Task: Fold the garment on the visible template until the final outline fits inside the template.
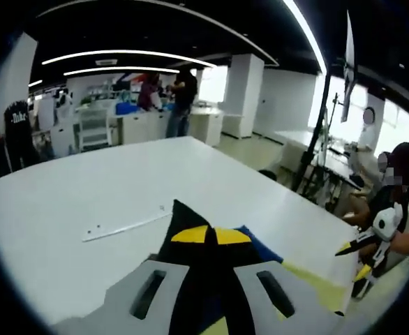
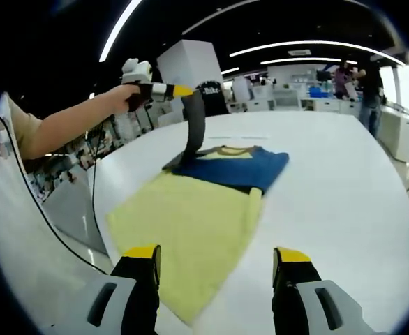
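One garment (image 2: 236, 166): blue, frame centre, right gripper view, overlapping yellow template (image 2: 183, 230).
Left gripper (image 2: 183, 91): pinching dark sleeve (image 2: 194, 122), raised, upper left.
Right gripper (image 2: 217, 259): jaws spread, bottom.
Table (image 2: 330, 202): white.

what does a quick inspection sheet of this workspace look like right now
surface: white table, broad and bare beyond the work area
job's things: blue garment lying partly on a yellow template; a dark strip of the garment lifted off the table
clutter: thin white strip lying flat on the table
grippers: left hand-held gripper shut on the lifted dark strip; right hand-held gripper open, above the template's near edge
cables: dark cable hanging past the table edge
surroundings: people standing at far benches, ceiling light strips
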{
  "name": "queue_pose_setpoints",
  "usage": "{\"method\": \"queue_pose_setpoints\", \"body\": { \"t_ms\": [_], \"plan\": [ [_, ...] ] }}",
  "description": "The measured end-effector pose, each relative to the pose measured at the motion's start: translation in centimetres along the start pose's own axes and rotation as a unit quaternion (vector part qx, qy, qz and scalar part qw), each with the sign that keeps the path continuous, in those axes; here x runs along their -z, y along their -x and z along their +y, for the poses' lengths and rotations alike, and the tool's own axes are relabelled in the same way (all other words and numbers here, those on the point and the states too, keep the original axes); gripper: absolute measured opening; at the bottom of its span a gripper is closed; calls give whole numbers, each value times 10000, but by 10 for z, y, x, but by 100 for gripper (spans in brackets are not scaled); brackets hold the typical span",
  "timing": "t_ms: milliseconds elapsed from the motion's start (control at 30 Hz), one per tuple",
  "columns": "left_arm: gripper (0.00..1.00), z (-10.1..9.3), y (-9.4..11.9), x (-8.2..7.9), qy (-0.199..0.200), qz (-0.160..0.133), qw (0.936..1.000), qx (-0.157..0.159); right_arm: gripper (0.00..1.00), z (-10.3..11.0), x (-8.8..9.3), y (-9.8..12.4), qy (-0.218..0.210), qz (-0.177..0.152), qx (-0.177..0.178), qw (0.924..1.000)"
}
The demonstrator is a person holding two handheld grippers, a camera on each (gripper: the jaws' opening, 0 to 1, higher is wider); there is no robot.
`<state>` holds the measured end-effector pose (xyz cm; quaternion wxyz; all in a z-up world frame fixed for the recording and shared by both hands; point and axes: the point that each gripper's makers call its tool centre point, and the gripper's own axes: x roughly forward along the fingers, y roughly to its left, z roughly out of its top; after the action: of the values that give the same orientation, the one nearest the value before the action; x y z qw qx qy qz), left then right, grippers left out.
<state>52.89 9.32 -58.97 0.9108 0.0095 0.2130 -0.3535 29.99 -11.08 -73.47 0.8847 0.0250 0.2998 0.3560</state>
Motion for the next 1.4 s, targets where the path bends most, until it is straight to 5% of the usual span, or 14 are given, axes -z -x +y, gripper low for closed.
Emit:
{"method": "queue_pose_setpoints", "body": {
  "t_ms": [633,1400],
  "plan": [
    [0,-36,-46,9,-86,264,9991,323,63,-2,3,5,-59,-33,24,10000],
    [0,-64,-107,71,164,918,9942,528,63,-16,0,12,-98,-20,110,9999]
  ]
}}
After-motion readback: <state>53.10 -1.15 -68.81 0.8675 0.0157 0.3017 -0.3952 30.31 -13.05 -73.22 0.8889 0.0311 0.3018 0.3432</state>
